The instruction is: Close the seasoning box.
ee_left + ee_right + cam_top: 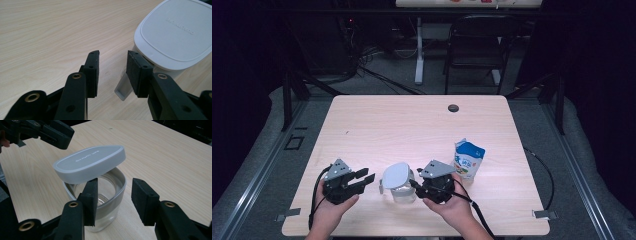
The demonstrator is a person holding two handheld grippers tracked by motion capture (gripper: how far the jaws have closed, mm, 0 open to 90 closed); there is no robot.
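1. While both hands rest near the front edge, the pale wooden table [412, 120] carries everything, with a small dark round hole near its far edge.
2. Beyond the table, a black chair [477, 40] and a white table leg stand on the dim grey floor, with cables trailing across it.
3. At the left of the high view, the left tool [367, 178] is held in the person's left hand [332, 210], and its jaws stand spread with nothing between the pads.
4. In the left gripper view, those jaws point at the container's lid; one pad sits just beside a small white tab under the lid's edge, and I cannot tell whether it touches.
5. At the middle front, the right tool [413, 184] is held in the right hand [457, 205] right against the container.
6. Its jaws are spread: in the right gripper view one pad appears to sit inside the container's rim against the wall, while the other stands clear outside, so it is not pinching.
7. Standing upright between the two tools, the clear container [105, 202] has a grey band around its rim.
8. Resting tilted across the container's mouth, the white lid [90, 162] leaves part of the opening uncovered on the side facing the right tool.
9. Behind the right hand, well apart from the container, a blue and white carton [469, 159] stands upright.
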